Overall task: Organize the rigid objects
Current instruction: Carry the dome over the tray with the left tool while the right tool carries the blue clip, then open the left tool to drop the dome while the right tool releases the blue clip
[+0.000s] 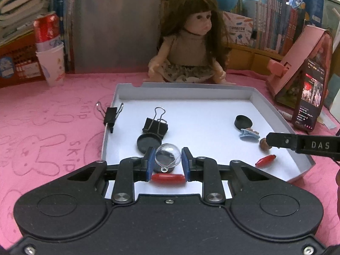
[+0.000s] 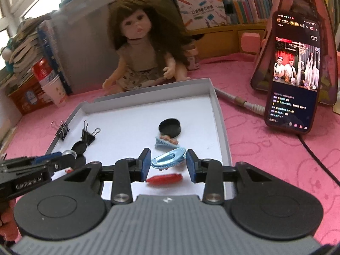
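The left gripper has a matte black body with two round discs moulded in, black linkage arms pinned by silver screws, and blue pads on its fingers. Seen from the other camera, its side carries white "GenRobot.AI" lettering. The right gripper has the same black arms, silver screws and blue pads, but a ribbed grey centre panel with a small white logo; its finger reads "DAS".
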Motion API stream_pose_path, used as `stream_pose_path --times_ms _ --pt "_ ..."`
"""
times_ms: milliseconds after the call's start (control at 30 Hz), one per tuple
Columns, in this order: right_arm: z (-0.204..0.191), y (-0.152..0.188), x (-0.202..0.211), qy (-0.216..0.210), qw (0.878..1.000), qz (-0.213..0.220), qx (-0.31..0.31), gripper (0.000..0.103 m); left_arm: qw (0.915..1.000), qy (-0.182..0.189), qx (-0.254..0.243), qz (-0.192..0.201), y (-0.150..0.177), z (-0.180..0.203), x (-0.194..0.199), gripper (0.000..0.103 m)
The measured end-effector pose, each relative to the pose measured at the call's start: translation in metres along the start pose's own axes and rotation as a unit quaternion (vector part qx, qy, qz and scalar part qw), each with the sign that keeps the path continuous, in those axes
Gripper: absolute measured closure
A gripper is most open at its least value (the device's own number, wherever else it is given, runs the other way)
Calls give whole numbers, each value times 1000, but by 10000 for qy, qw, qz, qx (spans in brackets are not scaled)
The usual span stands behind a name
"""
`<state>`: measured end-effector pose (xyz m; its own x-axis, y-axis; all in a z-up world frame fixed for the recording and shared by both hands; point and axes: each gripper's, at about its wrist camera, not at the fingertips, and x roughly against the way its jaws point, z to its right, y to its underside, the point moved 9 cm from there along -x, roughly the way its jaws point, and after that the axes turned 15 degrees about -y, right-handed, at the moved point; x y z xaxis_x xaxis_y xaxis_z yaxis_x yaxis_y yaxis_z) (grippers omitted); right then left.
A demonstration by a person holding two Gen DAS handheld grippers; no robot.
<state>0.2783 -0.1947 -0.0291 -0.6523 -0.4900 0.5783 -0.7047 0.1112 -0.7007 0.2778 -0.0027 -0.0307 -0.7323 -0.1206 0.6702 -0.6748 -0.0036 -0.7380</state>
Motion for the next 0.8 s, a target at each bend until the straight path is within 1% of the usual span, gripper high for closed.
stream_pose_path --times_ms 100,200,267,467,633,800 --pt "1 -6 -4 23 9999 -97 -94 62 9998 133 -49 -109 -4 7 -5 78" --pt "-1 -6 -10 -86 9995 -219 -208 62 9993 300 -106 -193 -4 18 -7 78" --pt "-6 -4 -13 -184 9992 -290 -213 62 9990 349 -142 -240 -2 25 -9 78" --pt "-15 -1 -24 -215 9986 -478 -75 61 9989 266 -270 -275 2 35 -19 78" --pt "-13 -1 -29 -131 9986 -518 -46 61 9991 136 -378 -160 0 37 -20 78" --pt "-10 2 -33 -92 9983 -569 -61 61 9989 93 -410 -200 2 39 -24 78"
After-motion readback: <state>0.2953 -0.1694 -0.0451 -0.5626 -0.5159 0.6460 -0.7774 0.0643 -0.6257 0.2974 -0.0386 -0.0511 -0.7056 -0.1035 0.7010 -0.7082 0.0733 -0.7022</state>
